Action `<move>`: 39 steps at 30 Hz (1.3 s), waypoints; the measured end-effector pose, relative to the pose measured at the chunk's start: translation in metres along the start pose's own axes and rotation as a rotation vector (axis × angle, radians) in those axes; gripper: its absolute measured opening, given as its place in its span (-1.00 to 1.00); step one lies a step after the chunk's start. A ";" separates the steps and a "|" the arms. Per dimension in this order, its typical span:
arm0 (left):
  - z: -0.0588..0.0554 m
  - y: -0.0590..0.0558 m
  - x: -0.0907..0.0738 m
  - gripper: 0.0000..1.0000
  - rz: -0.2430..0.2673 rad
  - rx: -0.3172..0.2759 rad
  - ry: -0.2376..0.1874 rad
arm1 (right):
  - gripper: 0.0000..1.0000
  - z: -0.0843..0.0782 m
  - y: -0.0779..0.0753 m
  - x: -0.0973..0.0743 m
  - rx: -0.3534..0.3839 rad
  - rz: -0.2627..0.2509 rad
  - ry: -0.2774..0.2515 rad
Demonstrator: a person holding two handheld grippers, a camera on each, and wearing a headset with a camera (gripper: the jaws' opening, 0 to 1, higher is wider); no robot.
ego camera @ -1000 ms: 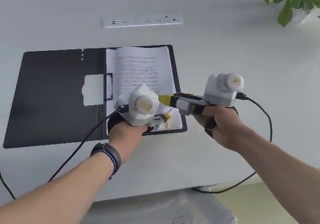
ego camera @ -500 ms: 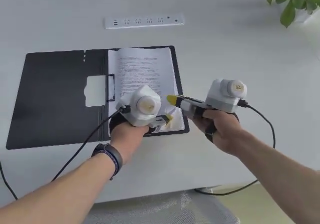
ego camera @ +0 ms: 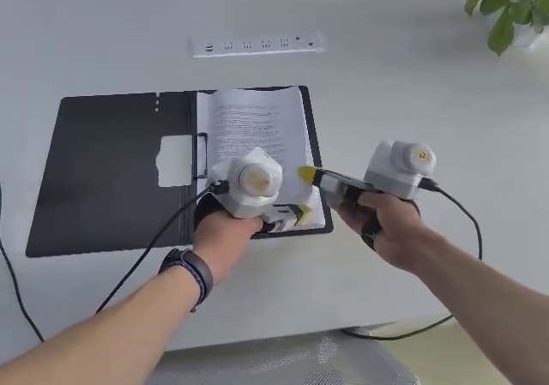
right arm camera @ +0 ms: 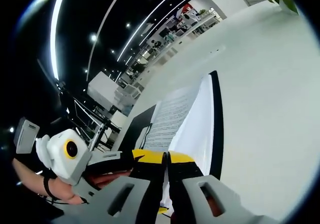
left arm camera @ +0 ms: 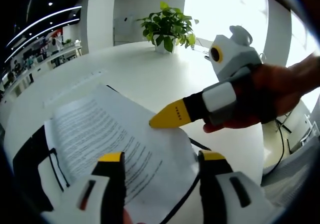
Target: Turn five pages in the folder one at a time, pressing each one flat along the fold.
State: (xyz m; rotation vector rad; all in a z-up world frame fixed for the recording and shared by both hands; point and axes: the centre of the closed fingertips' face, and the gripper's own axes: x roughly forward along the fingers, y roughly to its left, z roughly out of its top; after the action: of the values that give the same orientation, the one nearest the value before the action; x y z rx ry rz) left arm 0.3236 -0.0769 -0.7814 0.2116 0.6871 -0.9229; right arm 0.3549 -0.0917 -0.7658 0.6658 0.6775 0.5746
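- Folder (ego camera: 111, 179) lies open on the white table (ego camera: 412, 76), with its black left cover spread flat and the stack of printed pages (ego camera: 257, 132) on its right half, held by a clip at the fold.
- Nothing printed rests on that left cover. A pale patch (ego camera: 176, 160) sits beside the clip, though what it is I cannot tell. So judge that no page has gone over yet and all five turns, each with its press along the fold, are left to do.
- Your left gripper (left arm camera: 161, 159) is at the near right corner of the stack. Its two yellow-tipped jaws stand spread apart with the top sheet between them, not closed on it. In the left gripper view the corner looks slightly curled, but whether the sheet has left the stack is not clear.
- Your right gripper (ego camera: 307, 175) comes in from the right with its jaws pressed together and nothing visible between them. Its tip is at the right edge of the top sheet, either touching or just above it.
- A power strip (ego camera: 257, 45) lies on the far side of the folder and a plant (ego camera: 513, 8) stands at the far right, both well apart from the work.
- The step in hand looks like separating the first sheet at that corner, so take care to pick up a single page.
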 end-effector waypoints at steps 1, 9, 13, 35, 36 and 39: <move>0.002 0.000 -0.003 0.19 0.000 -0.007 -0.007 | -1.00 0.001 0.001 0.000 0.005 0.002 -0.002; -0.001 0.001 -0.021 0.26 -0.002 -0.022 -0.023 | -1.00 0.008 0.014 0.002 0.016 0.012 -0.011; -0.004 0.008 -0.035 0.28 0.018 -0.026 -0.034 | -1.00 0.011 0.018 0.004 0.005 0.018 -0.013; -0.021 0.073 -0.110 0.32 0.137 -0.069 -0.101 | -1.00 0.023 0.064 0.021 -0.016 0.065 -0.041; -0.022 0.077 -0.115 0.32 0.144 -0.077 -0.109 | -1.00 0.024 0.066 0.022 -0.013 0.069 -0.046; -0.022 0.082 -0.125 0.33 0.154 -0.079 -0.124 | -1.00 0.028 0.073 0.024 -0.006 0.078 -0.059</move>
State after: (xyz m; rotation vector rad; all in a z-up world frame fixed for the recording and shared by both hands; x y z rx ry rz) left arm 0.3275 0.0651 -0.7289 0.1338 0.5832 -0.7535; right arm 0.3714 -0.0379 -0.7065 0.7030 0.5960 0.6263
